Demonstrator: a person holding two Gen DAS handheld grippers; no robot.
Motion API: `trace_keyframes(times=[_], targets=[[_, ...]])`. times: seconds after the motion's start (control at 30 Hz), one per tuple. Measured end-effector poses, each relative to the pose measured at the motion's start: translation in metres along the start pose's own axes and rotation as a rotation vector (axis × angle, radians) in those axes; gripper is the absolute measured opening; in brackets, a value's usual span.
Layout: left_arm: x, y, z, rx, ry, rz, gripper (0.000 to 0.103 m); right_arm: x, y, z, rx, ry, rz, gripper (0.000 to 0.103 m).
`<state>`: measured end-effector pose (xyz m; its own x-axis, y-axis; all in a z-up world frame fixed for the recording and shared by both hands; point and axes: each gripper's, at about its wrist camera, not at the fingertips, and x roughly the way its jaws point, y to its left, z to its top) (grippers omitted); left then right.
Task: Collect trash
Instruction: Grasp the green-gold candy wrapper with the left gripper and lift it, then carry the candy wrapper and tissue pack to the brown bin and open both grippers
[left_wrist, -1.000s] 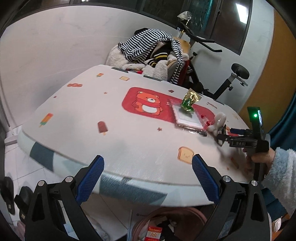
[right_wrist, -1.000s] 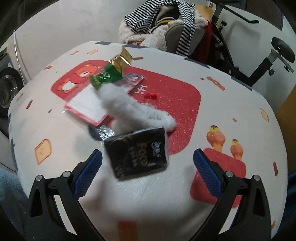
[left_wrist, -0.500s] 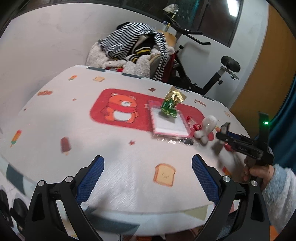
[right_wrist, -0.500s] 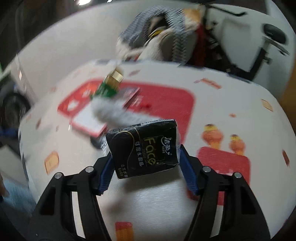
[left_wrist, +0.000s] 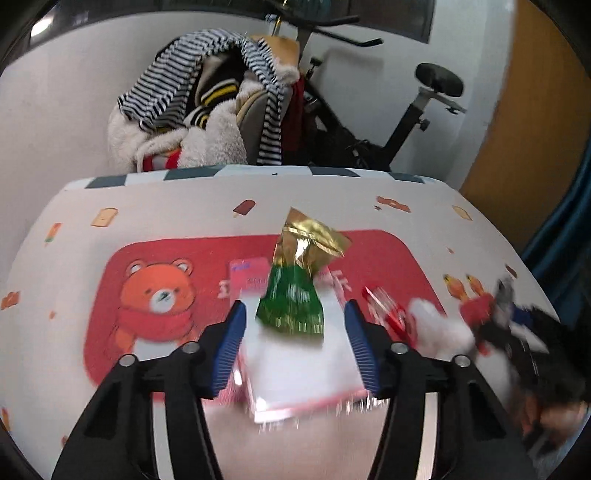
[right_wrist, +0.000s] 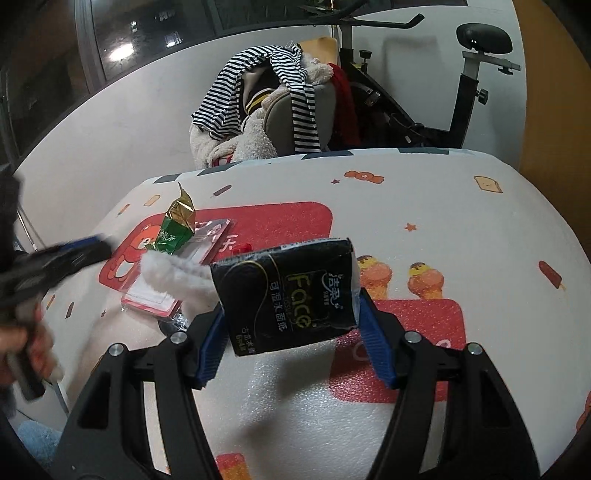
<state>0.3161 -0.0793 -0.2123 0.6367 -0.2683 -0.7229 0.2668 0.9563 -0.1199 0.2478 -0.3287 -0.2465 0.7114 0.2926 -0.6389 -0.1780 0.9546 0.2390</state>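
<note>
Right gripper (right_wrist: 291, 332): clamped on black glossy tissue pack (right_wrist: 286, 291), lifted off the bench (right_wrist: 461, 221); a second ago it lay there, jaws wide. Left gripper (left_wrist: 295, 347): angled down, jaws closing around green-and-gold crinkled foil wrapper (left_wrist: 295, 295) on pink flat packet (left_wrist: 295, 373), newly reached; pads not touching. Beyond: white fluffy wad (right_wrist: 173, 273).

A home room is showing here, probably a living or dining corner: a table (right_wrist: 461, 206) is wearing a cartoon bear-and-ice-cream cloth. Behind it a chair (left_wrist: 258, 110) is carrying heaped striped and fleecy clothes (right_wrist: 255, 85), and an exercise bike (right_wrist: 472, 74) is standing by the wall.
</note>
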Motion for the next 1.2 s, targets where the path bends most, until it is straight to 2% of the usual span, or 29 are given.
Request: trace_keyframes(times=[0.13, 0.2, 0.23, 0.27, 0.33, 0.43, 0.57, 0.77, 0.97, 1.2], targets=[[0.031, -0.005, 0.017, 0.015, 0.054, -0.037, 0.052, 0.000, 0.000, 0.000, 0.000, 0.000, 0.004, 0.065], [0.043, -0.001, 0.019, -0.023, 0.082, -0.048, 0.050, 0.000, -0.002, 0.000, 0.010, 0.000, 0.007, 0.065], [0.049, 0.004, 0.020, -0.065, 0.099, -0.064, 0.023, 0.000, -0.003, 0.000, 0.013, 0.001, 0.009, 0.065], [0.052, 0.009, 0.019, -0.097, 0.116, -0.059, 0.010, -0.001, -0.003, 0.000, 0.015, 0.001, 0.011, 0.065], [0.046, 0.015, 0.017, -0.137, 0.104, -0.065, 0.009, -0.002, -0.003, -0.001, 0.014, -0.002, 0.015, 0.065], [0.031, 0.011, 0.012, -0.091, 0.093, -0.062, 0.009, -0.002, -0.003, -0.001, 0.012, -0.002, 0.014, 0.065], [-0.003, 0.011, 0.005, -0.078, 0.062, -0.084, 0.009, 0.000, -0.003, 0.000, 0.005, 0.009, 0.001, 0.065], [-0.056, 0.016, -0.017, -0.053, 0.044, -0.067, 0.009, -0.001, 0.004, 0.004, -0.011, 0.039, -0.053, 0.065], [-0.107, 0.028, -0.047, -0.051, 0.030, -0.046, 0.009, -0.037, 0.027, 0.003, -0.061, 0.017, -0.038, 0.065], [-0.159, 0.031, -0.089, -0.088, 0.001, -0.078, 0.009, -0.085, 0.061, -0.012, -0.111, -0.002, -0.006, 0.065]])
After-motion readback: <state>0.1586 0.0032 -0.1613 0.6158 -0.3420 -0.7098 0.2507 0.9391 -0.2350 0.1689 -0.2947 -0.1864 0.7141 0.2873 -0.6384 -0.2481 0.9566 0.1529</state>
